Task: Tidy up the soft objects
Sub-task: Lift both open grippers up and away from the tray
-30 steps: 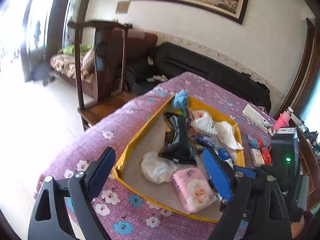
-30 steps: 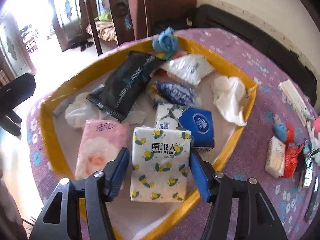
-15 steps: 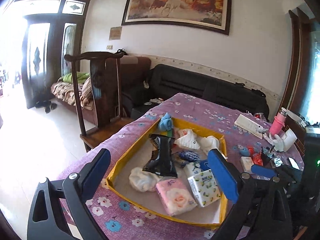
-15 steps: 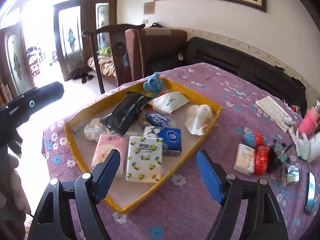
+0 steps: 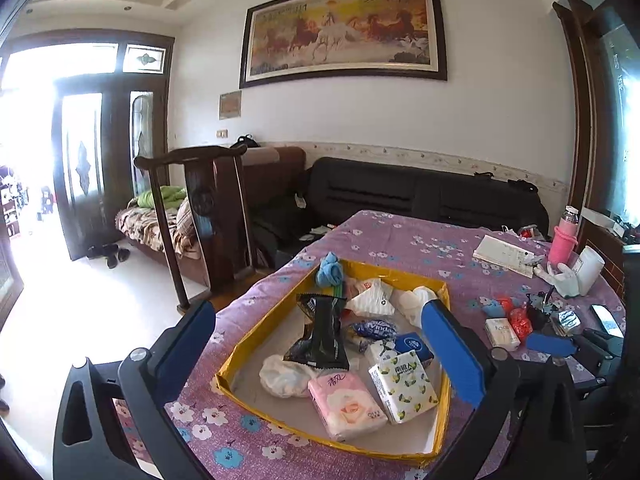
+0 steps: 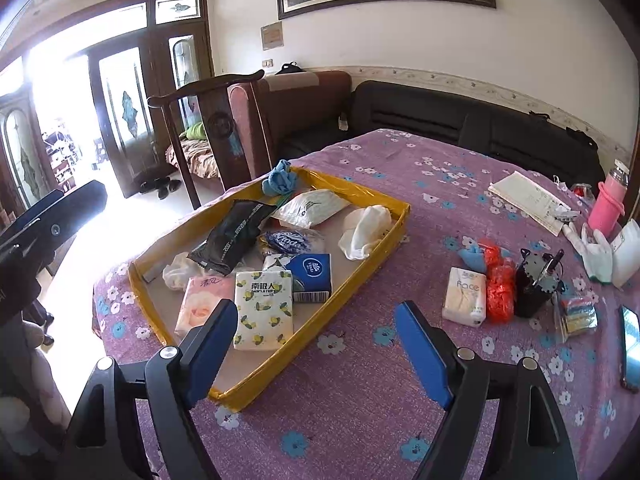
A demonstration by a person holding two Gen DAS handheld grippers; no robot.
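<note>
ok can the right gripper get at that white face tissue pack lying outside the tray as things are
Probably yes. The right gripper is open and empty, and the white tissue pack lies flat on the tablecloth outside the yellow tray. Only the red bag crowds it.

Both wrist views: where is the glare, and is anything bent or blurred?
Left wrist view: the doorway is washed out white, and the painting bows from fisheye. Right wrist view: the same doorway glares; the tray stays sharp.

Tray [image 6: 384, 254] on surface [image 6: 400, 380], tissue packs [image 6: 262, 310] at its 6 o'clock end, sock [image 6: 280, 178] at 12; loose pack [image 6: 464, 296] at tray's 3 o'clock.
</note>
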